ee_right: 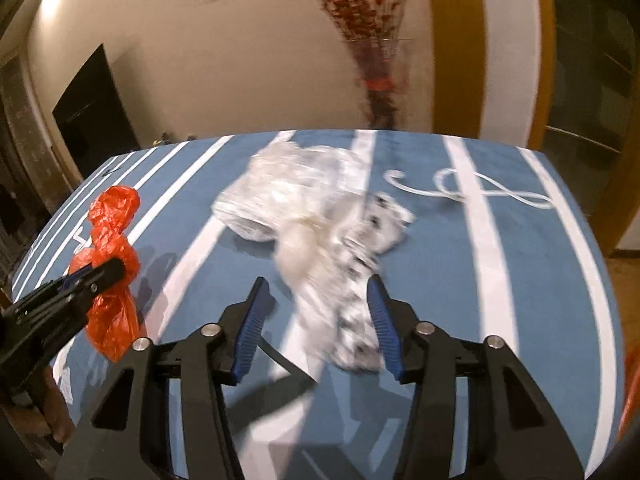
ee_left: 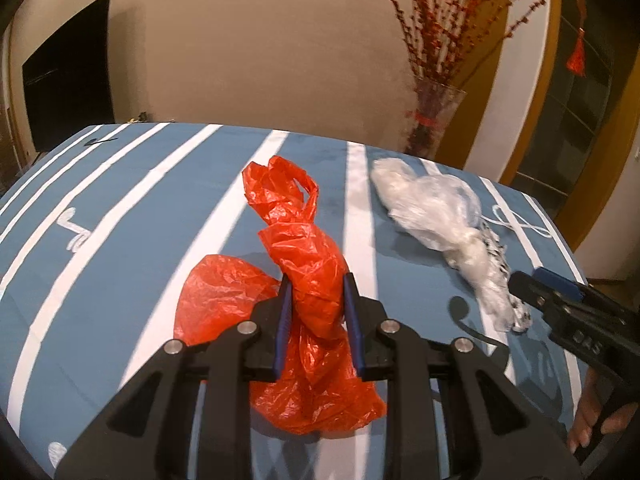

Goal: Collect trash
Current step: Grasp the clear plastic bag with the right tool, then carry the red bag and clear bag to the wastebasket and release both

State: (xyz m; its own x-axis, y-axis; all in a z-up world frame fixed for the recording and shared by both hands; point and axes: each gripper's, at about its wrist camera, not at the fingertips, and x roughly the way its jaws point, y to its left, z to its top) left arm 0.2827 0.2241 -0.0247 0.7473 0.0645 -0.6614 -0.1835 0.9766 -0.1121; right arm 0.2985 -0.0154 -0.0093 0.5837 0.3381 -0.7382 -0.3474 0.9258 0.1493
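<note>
Our left gripper has its blue pads pinching the twisted middle of a crumpled red plastic bag. The bag's handles reach toward the far side of the table, and its loose end spills near us beneath the fingers.

Our right gripper has its fingers spread, with the near end of a clear plastic bag lying between them. The right pad seems to touch the wrap, the left pad stands apart from it, and blur keeps us from telling more. This clear bag, with some black-spotted white material bunched at its near end, stretches away toward the far side, to the right of the red one.

Both lie on a blue cloth with white stripes. Beyond the far edge stands a glass vase of red branches against a beige wall.
</note>
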